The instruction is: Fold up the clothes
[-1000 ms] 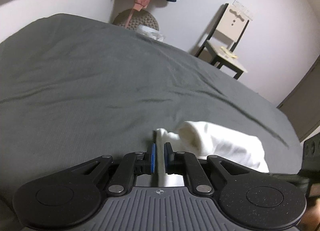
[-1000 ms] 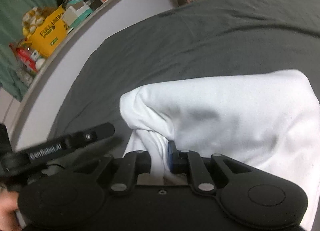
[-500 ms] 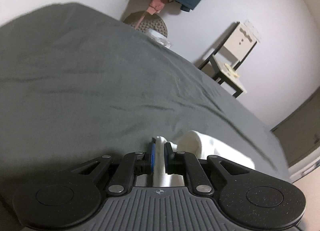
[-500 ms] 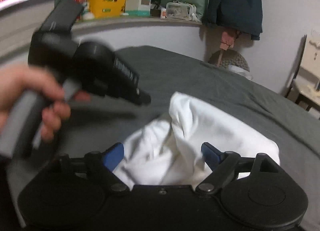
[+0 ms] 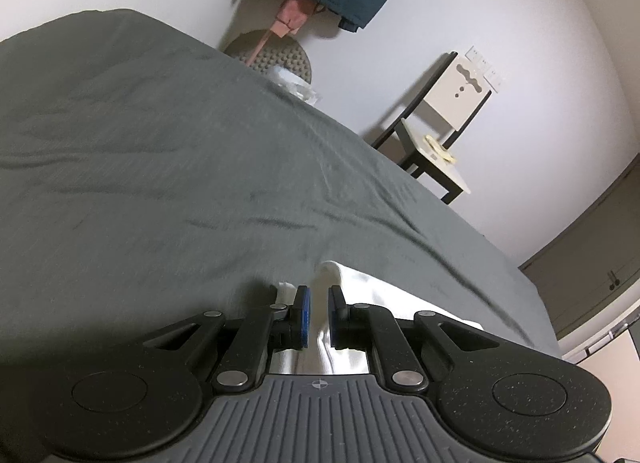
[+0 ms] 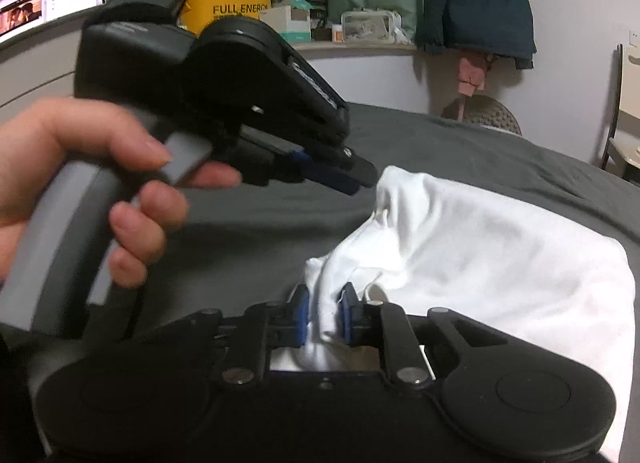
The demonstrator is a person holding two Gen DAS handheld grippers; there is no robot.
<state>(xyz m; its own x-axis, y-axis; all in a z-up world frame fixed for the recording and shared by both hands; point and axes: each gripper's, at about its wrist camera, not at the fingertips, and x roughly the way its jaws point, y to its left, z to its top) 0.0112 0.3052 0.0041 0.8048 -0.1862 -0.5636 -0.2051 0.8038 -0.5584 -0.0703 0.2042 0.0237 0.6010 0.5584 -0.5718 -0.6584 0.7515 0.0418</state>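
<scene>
While jaws pinch white garment [image 6: 480, 255], grey bed [image 5: 160, 167], both grippers.

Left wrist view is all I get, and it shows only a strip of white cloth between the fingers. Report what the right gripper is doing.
Observer: The right gripper is shut on a bunched edge of the white garment.
Operator: Describe how the cloth runs between the two grippers.
Observer: It rises to a peak at the left gripper and slopes down to the right one, so it is not flat.
Operator: Give me the rest of it.
Observer: The bulk lies on the grey bed, off to the right of both grippers.
</scene>
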